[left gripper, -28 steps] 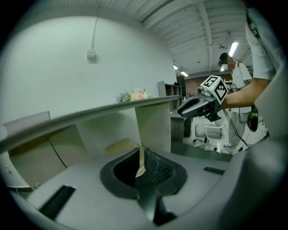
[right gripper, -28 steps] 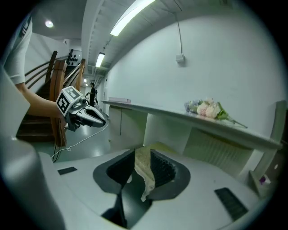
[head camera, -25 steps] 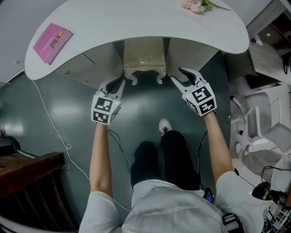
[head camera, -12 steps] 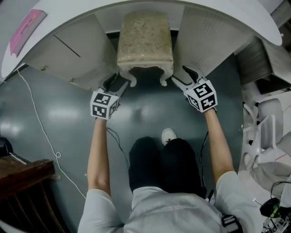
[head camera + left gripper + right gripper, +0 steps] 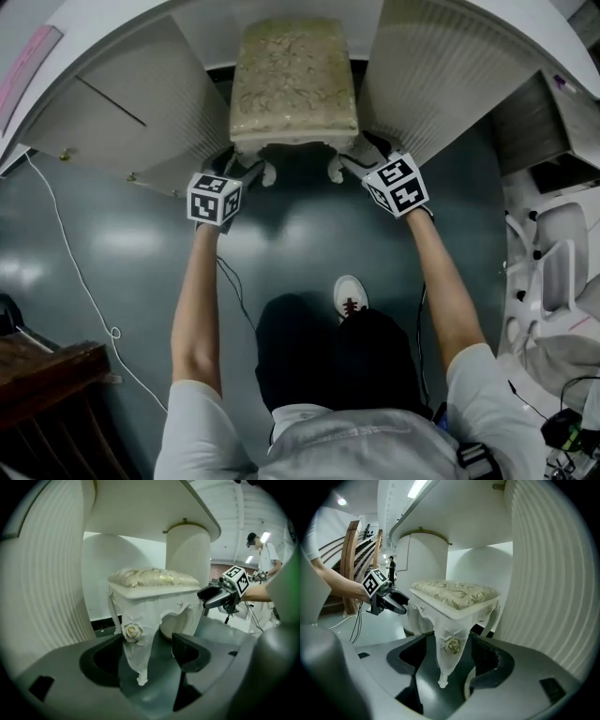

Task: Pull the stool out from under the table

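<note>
Looking down on the table [image 5: 122, 103], cut off at the top edge and showing mostly its two ribbed pedestals. Finding the stool [image 5: 293, 75] parked between those pedestals, cushion up, tucked well back beneath the tabletop and not yet pulled out. Bringing the left gripper [image 5: 242, 169] and the right gripper [image 5: 361, 159] in low at the near corners, one per front leg, presumably for an even, straight pull onto the dark floor [image 5: 300, 253]. Having just been opening both sets of fingers [image 5: 187, 651], now standing wide apart. Straddling a carved leg [image 5: 445, 667] on each side, with gaps either way and clamping on nothing yet. Lining up around the rose carving [image 5: 132, 631], likely for a solid hold just under the seat rail. Losing the legs almost entirely in the head view, with seat overhang and marker cubes covering them. Catching only thin slivers of the rear legs in the gripper views.
</note>
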Available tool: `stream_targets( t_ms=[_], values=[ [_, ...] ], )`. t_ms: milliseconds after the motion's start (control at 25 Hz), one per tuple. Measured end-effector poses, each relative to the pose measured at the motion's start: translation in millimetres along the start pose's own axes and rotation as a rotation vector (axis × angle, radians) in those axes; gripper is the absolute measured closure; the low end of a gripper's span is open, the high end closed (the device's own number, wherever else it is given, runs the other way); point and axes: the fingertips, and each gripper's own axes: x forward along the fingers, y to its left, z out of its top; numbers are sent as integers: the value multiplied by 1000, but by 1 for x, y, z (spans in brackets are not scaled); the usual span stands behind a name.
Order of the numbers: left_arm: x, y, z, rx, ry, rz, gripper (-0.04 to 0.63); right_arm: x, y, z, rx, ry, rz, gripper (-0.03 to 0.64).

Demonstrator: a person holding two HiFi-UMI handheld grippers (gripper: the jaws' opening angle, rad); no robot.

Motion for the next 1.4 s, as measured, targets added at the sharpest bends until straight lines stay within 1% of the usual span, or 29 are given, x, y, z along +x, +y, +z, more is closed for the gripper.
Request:
stream_targets(
  t_ms=[80,160,240,320,400,480,680,800,1200,1400],
  values=[
    [10,5,-5,-14,15,7,284,10,-2,-1,-3,6,2,322],
    [17,8,-5,-25,11,14,284,20,-2,-4,-29,25,9,322],
    [21,9,-1,-29,-6,12,284,27,-4,-4,-70,41,-5,324],
    [22,10,3,-50,-34,20,285,28,-7,-4,-97,44,-26,330],
    [20,12,5,-87,-56,31,308,26,-7,-3,-100,36,-29,354],
    [18,10,4,-99,-59,37,308,23,-5,-4,-100,33,-35,360],
    [8,-4,0,-73,-53,40,324,14,-2,-9,-83,26,-76,362],
    [-1,-12,-6,-49,-44,40,341,7,5,-11,-65,42,-87,362],
    [-51,-52,-39,-39,-62,28,345,-39,61,-32,-62,70,-102,362],
    [-85,-78,-64,-38,-12,2,345,-71,102,-48,-31,78,-95,362]
  ],
)
